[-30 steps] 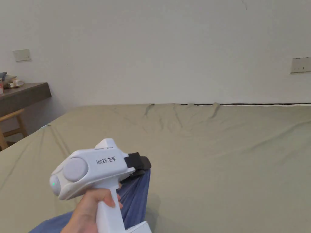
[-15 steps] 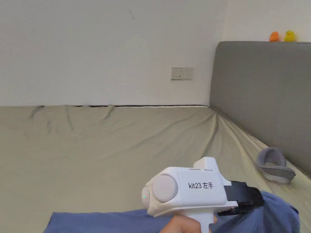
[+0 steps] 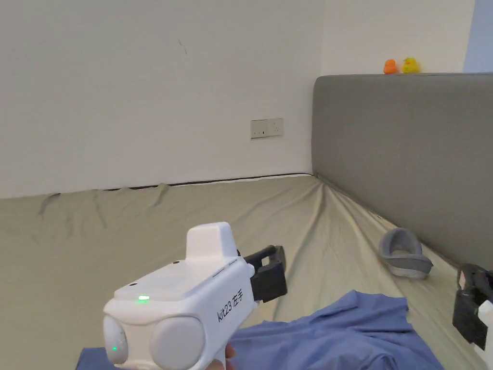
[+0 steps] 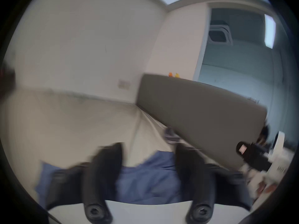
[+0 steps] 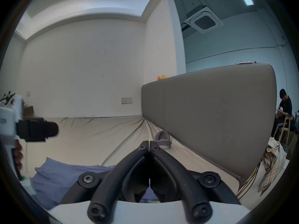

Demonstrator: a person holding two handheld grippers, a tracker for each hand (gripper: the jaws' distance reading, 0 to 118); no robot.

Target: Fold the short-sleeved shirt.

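Lying rumpled on the bed nearest the person, the blue shirt sits below the left claw, jaws apart and empty, and the right claw, jaws together, headboard beyond.

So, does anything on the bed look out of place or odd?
A grey slipper lies on the bed sheet beside the headboard, apart from the blue shirt. The shirt lies crumpled, not flat.

Rumpled blue shirt on bed
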